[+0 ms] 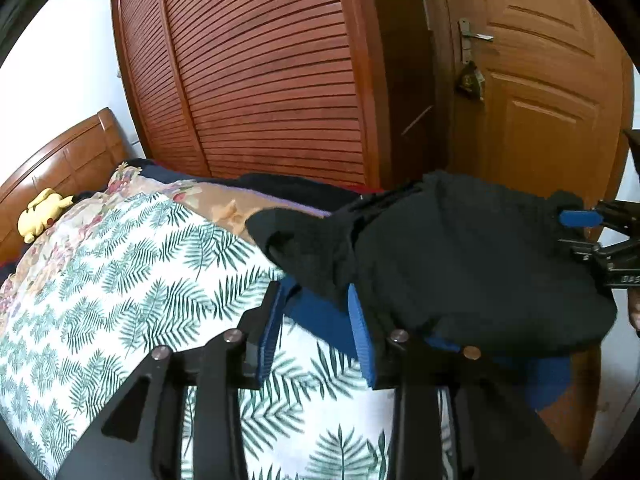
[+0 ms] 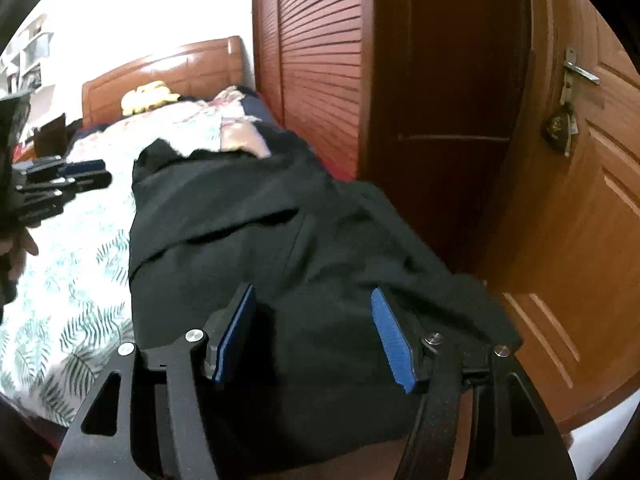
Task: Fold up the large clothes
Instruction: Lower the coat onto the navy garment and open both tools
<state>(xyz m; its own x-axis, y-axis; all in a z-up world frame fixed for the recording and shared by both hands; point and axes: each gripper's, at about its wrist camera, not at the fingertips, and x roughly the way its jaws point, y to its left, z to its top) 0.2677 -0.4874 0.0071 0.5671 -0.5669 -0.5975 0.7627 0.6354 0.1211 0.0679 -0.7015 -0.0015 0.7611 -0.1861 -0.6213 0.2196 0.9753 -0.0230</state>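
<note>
A black garment (image 2: 256, 240) lies folded lengthwise along the right edge of the bed; in the left wrist view it (image 1: 460, 264) bulges at the bed's near right corner, over a blue cloth (image 1: 320, 320). My left gripper (image 1: 316, 296) is open, its blue pads either side of a black flap of the garment, not closed on it. My right gripper (image 2: 312, 300) is open, its pads apart just above the garment's near end. The left gripper also shows in the right wrist view (image 2: 80, 174), and the right gripper in the left wrist view (image 1: 580, 218).
The bed has a white leaf-print sheet (image 1: 120, 280) and a floral quilt (image 1: 72, 232) near the wooden headboard (image 1: 60, 152). A yellow plush toy (image 1: 40, 212) lies by the headboard. A slatted wardrobe (image 1: 260, 72) and a wooden door (image 1: 540, 92) stand close beyond the bed.
</note>
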